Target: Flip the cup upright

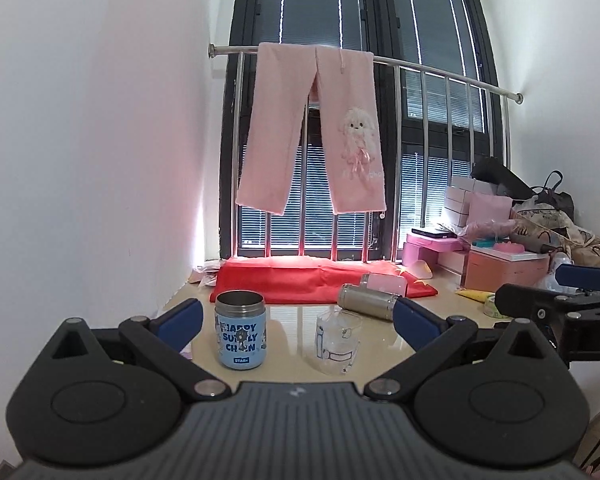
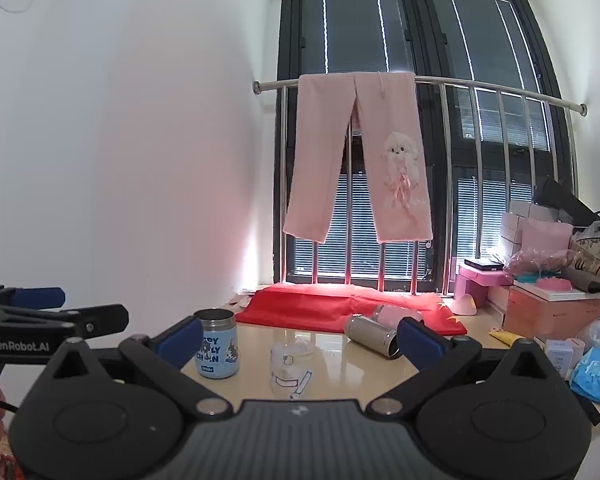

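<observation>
I have both grippers hanging open and empty short of the table [image 1: 284, 320]. The blue cup [image 1: 240, 328] stands upright at lower left of centre. The clear glass cup [image 1: 337, 338], lower centre, looks mouth-down, though I can't be sure. That's my target, I judge. I'd bring the right gripper [image 2: 300, 344] in level, fingers straddling its middle, close gently since glass slips, lift clear, then roll.
</observation>
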`<state>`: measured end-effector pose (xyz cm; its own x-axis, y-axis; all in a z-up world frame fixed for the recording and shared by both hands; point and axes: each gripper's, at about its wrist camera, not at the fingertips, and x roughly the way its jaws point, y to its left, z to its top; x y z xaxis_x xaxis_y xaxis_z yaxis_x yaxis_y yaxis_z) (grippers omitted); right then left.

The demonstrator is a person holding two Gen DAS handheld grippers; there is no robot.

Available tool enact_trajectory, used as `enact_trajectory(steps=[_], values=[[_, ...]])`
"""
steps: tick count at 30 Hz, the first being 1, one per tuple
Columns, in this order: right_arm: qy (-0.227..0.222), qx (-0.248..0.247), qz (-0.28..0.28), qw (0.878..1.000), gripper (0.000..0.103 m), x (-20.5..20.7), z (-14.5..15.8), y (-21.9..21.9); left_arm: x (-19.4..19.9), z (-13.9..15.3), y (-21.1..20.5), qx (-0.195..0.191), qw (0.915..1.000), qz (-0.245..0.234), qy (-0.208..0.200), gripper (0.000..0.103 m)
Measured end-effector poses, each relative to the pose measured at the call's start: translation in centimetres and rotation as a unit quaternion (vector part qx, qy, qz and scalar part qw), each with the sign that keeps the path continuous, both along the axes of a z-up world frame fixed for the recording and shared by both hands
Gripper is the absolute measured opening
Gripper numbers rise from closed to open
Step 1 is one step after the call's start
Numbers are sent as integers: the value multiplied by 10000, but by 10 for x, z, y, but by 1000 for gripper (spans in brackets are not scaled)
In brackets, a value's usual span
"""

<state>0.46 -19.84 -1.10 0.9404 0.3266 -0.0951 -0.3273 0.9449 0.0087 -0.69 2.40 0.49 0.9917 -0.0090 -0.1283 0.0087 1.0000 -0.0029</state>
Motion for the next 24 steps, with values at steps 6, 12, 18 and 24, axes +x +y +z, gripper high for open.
enact_trajectory(steps=[6, 12, 18, 24], values=[[52, 22, -50, 10000, 103, 5, 2, 0, 1, -1, 0, 9, 10000, 8, -8, 103], [66, 31, -89, 9999, 103, 3, 0, -1, 0, -2, 1, 24, 10000, -8, -17, 103], [72, 25, -135, 9999, 103, 3, 1, 1, 0, -2, 1, 24, 10000, -12, -22, 103], [77, 32, -177, 9998, 103, 3, -1, 1, 0, -2, 1, 23, 10000, -15, -15, 103]])
